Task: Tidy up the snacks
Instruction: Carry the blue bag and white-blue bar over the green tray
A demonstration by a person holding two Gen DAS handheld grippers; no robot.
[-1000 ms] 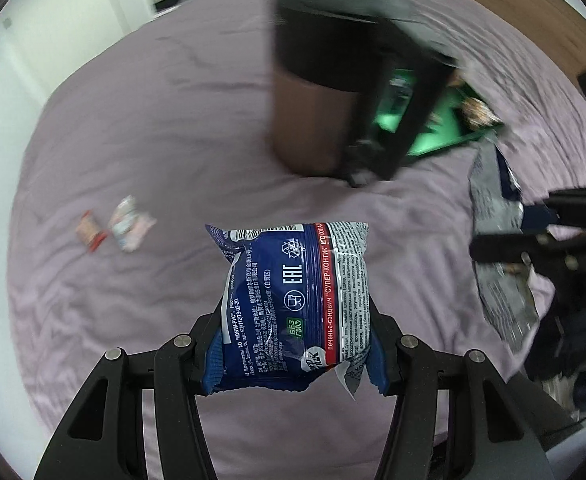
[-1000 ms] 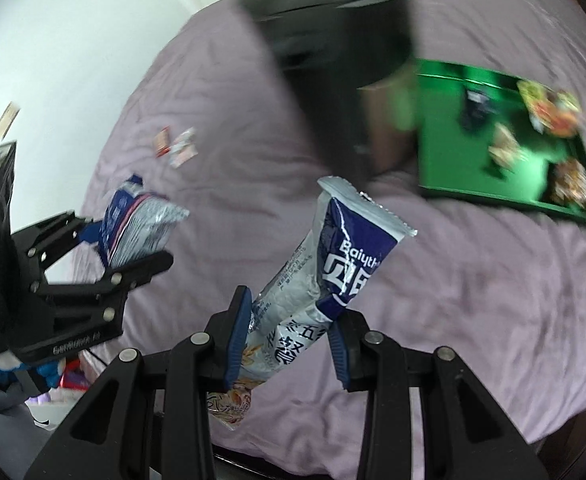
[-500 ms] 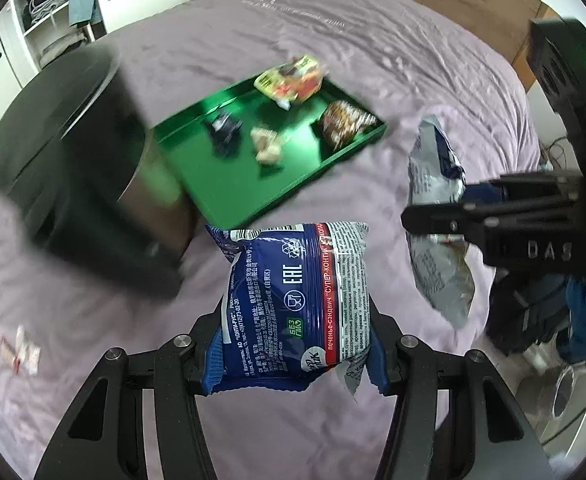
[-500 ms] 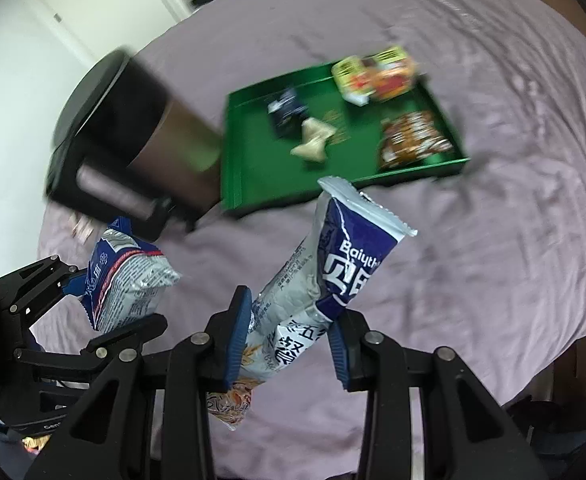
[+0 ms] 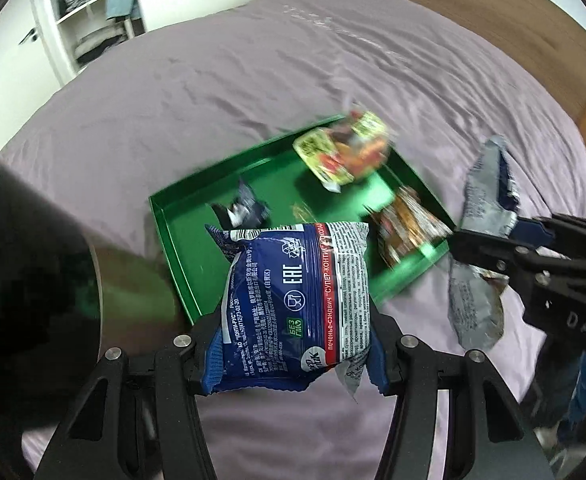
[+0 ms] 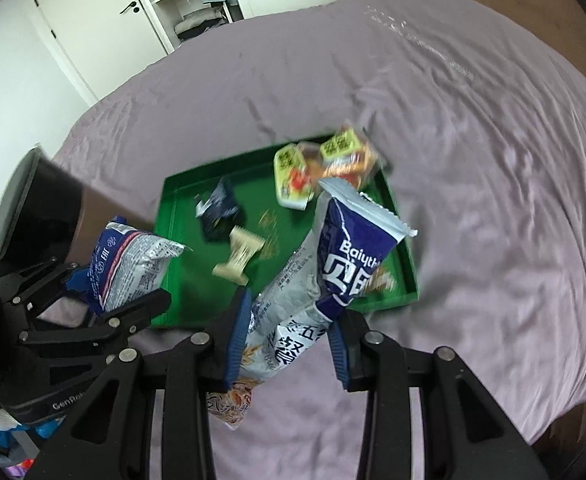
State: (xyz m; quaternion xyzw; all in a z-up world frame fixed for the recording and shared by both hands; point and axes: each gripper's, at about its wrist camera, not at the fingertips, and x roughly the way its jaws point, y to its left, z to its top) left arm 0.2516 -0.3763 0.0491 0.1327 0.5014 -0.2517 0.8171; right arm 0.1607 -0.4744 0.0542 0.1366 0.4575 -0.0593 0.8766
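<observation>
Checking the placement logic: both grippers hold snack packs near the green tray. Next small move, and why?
Probably carry the left gripper forward over the green tray and lower it. It is clamped on the blue cookie pack, which hangs at the tray's near edge, and bare green floor shows just ahead. The right gripper holds the long blue-and-white pack and can follow.

My right gripper (image 6: 289, 340) clamps a blue-and-silver snack bag (image 6: 325, 280) above the green tray (image 6: 173, 216) on the purple bedspread (image 6: 493, 200); my left gripper (image 6: 109, 288) grips a cookie packet (image 6: 133, 264).
</observation>
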